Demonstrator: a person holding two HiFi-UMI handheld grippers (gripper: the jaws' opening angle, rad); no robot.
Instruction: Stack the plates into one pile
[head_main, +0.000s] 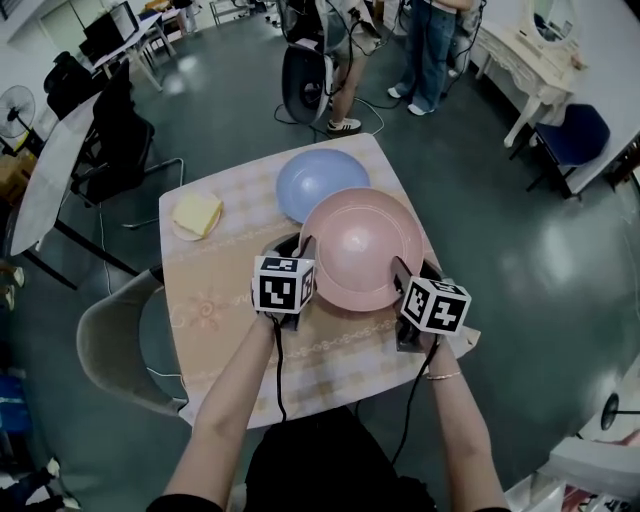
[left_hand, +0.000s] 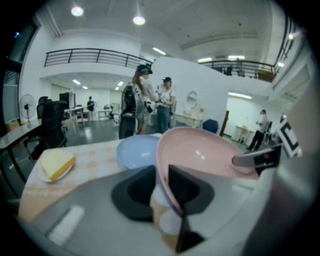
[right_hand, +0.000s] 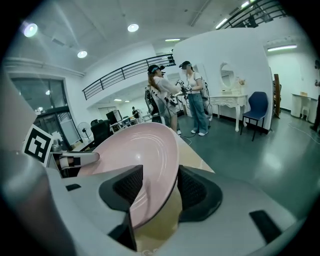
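Observation:
A large pink plate (head_main: 360, 245) is held over the near middle of the table (head_main: 220, 330), its far edge overlapping a blue plate (head_main: 315, 180) that lies behind it. My left gripper (head_main: 305, 248) is shut on the pink plate's left rim. My right gripper (head_main: 400, 275) is shut on its right rim. In the left gripper view the pink plate (left_hand: 200, 150) stands tilted between the jaws of the left gripper (left_hand: 161, 185), with the blue plate (left_hand: 135, 150) beyond. The right gripper view shows the pink plate's (right_hand: 135, 150) rim running between the jaws of the right gripper (right_hand: 160, 187).
A yellow block on a small white plate (head_main: 197, 213) sits at the table's far left. A grey chair (head_main: 110, 340) stands by the table's left side. People (head_main: 430, 50) stand beyond the table, near a white dressing table (head_main: 530, 60) and a blue chair (head_main: 570, 135).

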